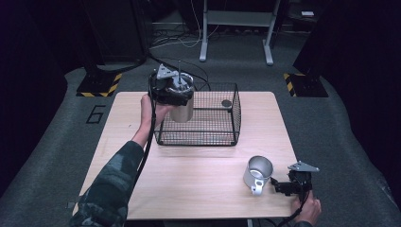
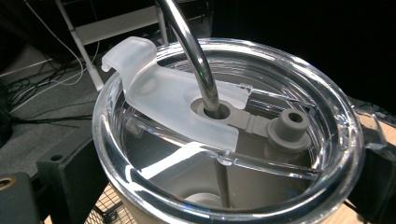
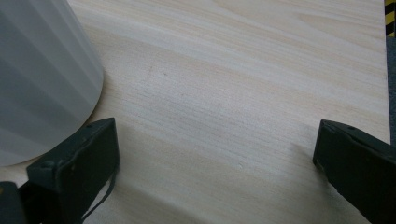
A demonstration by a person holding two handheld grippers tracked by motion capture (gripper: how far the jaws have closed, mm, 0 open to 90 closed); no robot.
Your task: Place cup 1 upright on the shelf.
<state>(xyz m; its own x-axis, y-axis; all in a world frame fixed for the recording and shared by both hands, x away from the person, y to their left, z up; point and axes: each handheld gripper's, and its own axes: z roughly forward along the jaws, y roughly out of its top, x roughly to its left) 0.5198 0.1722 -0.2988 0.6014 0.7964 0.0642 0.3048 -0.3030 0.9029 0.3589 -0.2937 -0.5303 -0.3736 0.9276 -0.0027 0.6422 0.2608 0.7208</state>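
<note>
Underneath everything lies a pale wooden table (image 1: 198,184) with fine straight grain, standing on grey carpet in a dim room; black-and-yellow hazard tape marks the floor beyond, and a grey metal frame stands at the back among loose cables. My left gripper (image 1: 171,91) is clamped around a steel tumbler (image 1: 182,109), holding it upright above the near left corner of a black wire-mesh basket (image 1: 222,135). From the left gripper view, its clear plastic lid (image 2: 327,116) is glossy and round, with a frosted flap and a curved metal straw (image 2: 196,60) through the hole. My right gripper (image 1: 287,187) rests low near the table's right front, jaws spread wide, just beside a smooth metal mug (image 1: 257,174) with a white handle.
</note>
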